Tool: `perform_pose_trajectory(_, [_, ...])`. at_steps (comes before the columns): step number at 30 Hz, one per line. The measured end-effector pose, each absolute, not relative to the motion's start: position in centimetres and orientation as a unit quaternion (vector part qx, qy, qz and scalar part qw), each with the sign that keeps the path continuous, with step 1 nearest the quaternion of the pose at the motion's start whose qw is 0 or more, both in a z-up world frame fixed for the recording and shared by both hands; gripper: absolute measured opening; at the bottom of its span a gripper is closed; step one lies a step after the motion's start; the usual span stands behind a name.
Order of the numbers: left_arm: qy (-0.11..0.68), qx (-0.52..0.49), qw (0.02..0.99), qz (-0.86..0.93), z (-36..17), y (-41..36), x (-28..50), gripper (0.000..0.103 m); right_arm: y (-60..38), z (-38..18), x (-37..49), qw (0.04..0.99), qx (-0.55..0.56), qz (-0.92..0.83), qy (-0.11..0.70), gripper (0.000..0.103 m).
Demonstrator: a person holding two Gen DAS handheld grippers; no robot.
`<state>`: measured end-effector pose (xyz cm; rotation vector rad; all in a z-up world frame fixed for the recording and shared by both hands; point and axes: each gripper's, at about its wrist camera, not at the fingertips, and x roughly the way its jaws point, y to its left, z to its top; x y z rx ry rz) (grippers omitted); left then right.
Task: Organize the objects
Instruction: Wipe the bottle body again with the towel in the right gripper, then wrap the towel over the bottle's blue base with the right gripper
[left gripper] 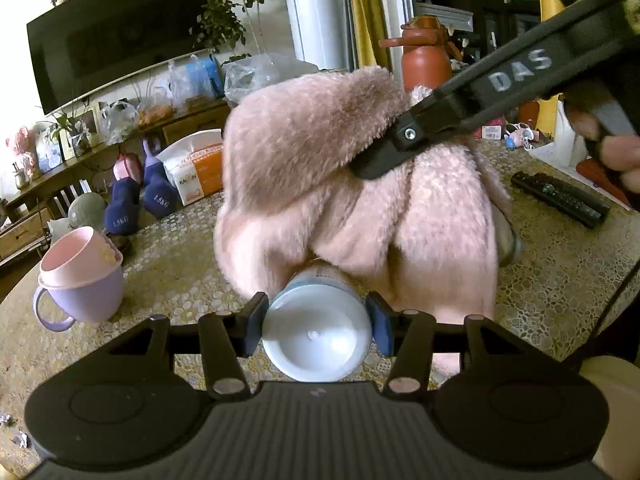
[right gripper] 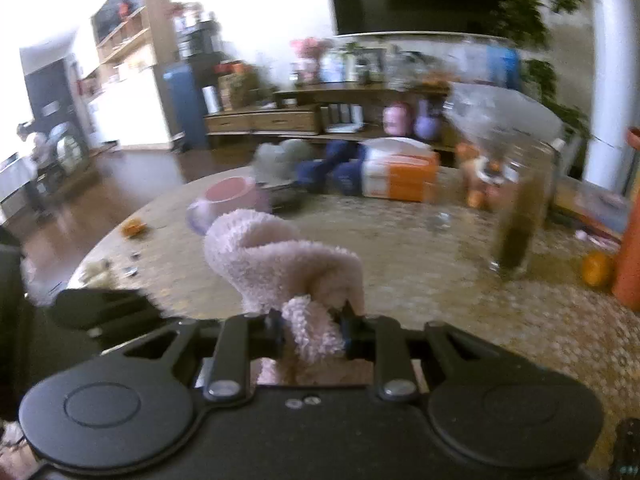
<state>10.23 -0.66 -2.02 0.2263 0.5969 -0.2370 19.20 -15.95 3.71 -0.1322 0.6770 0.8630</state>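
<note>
The left gripper [left gripper: 317, 322] is clamping a white bottle [left gripper: 316, 334] by its base, steadying it above the table [left gripper: 168, 280], while the right gripper [right gripper: 310, 330] is pinching the pink fluffy cloth [left gripper: 352, 184] draped over it — probably lifting it clear.

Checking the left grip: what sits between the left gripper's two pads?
In the left wrist view, a white-capped bottle, clamped between the left gripper pads.

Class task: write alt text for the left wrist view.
The left tool grips a white-capped bottle under a fluffy pink cloth, which the right tool pinches from above, over a patterned table.
</note>
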Motion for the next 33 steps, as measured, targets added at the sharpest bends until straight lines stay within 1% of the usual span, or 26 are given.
perform_pose_trajectory(4, [0.291,0.112,0.943,-0.116,-2.0,-0.7,10.3,0.052,-14.9,3.6,18.5,0.829,-0.050,0.444,0.336,0.024])
perform_pose_trajectory(8, [0.296,0.111,0.942,-0.115,-2.1,-0.6,10.4,0.053,-13.1,2.1,18.5,0.814,-0.046,0.459,0.352,0.025])
perform_pose_trajectory(14, [0.311,0.094,0.939,-0.115,-2.4,0.3,10.7,0.053,-11.6,-0.1,20.0,0.824,-0.073,0.426,0.366,0.025])
perform_pose_trajectory(21, [0.318,0.084,0.937,-0.116,-3.3,0.8,10.2,0.053,-11.7,-2.2,22.5,0.837,-0.080,0.380,0.385,0.025])
perform_pose_trajectory(33, [0.338,0.067,0.932,-0.115,-4.9,1.3,9.8,0.053,-11.4,-3.3,23.0,0.853,-0.124,0.329,0.387,0.025])
